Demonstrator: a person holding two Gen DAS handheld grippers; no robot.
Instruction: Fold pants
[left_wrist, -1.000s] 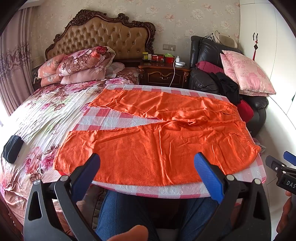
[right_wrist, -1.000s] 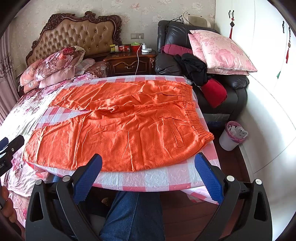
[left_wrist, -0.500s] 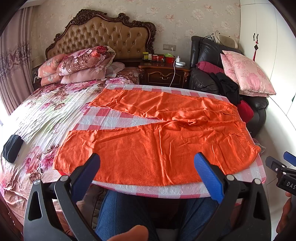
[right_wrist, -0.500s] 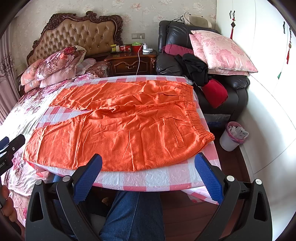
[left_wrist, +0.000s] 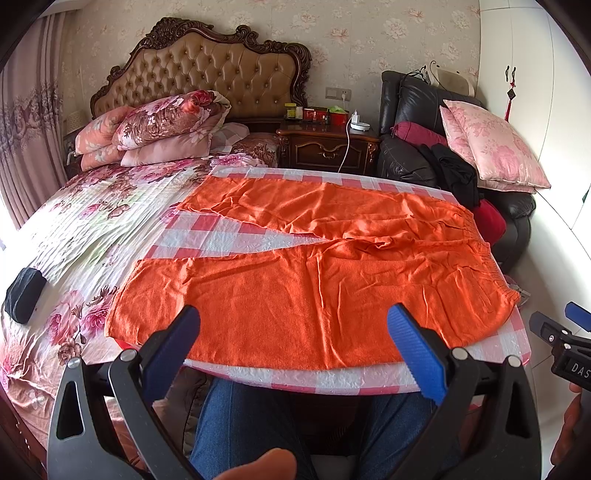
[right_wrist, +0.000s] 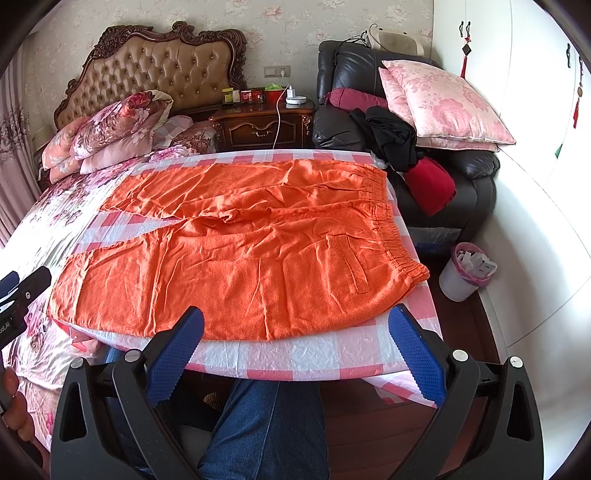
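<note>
1. The orange pants (left_wrist: 314, 288) lie spread flat on the checkered worktop (right_wrist: 332, 354). Their waistband sits at the end nearest the black armchair (right_wrist: 461, 173), and both legs run away from it toward the bed (left_wrist: 92, 221).
2. The left tongs (left_wrist: 295, 343) hang just short of the pants' near edge, blue fingers wide apart, gripping nothing.
3. The right tongs (right_wrist: 295, 343) hang the same way, spread open and empty, nearer the waistband.
4. No fold looks begun yet. I'd judge the first step is laying the near leg over the far one.
5. To do it well, pinch the near edge at two spots well apart, one by the waistband and one by the cuff.
6. Lift both together, carry across evenly, and match the seams before letting go, or the wrinkles at the crotch will bunch.
</note>
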